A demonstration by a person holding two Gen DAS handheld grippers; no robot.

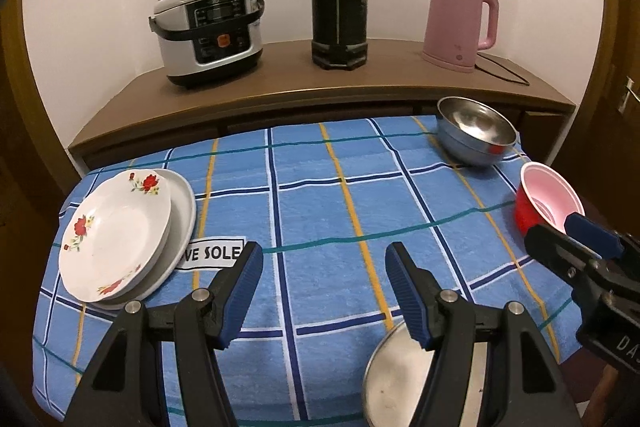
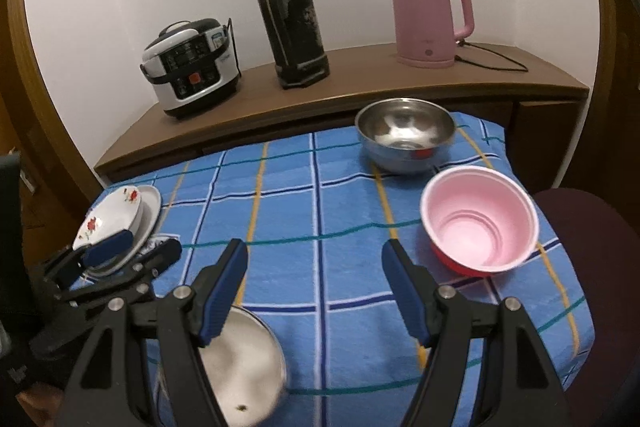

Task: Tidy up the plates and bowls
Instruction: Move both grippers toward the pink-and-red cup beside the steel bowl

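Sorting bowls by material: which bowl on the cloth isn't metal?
The red bowl with the pink inside, at the cloth's right edge. The steel bowl behind it is shiny metal.

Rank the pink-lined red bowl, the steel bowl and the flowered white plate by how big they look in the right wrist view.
1. Pink-lined red plastic bowl, nearest the camera, which inflates it.
2. Round stainless steel bowl, a bit smaller, though farther back, so true order is unsure.
3. Flowered white plate, smallest, partly hidden by the left claw.

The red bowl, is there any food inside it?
No, the red bowl on the blue checked cloth shows only its bare pink inside, with nothing lying in it.
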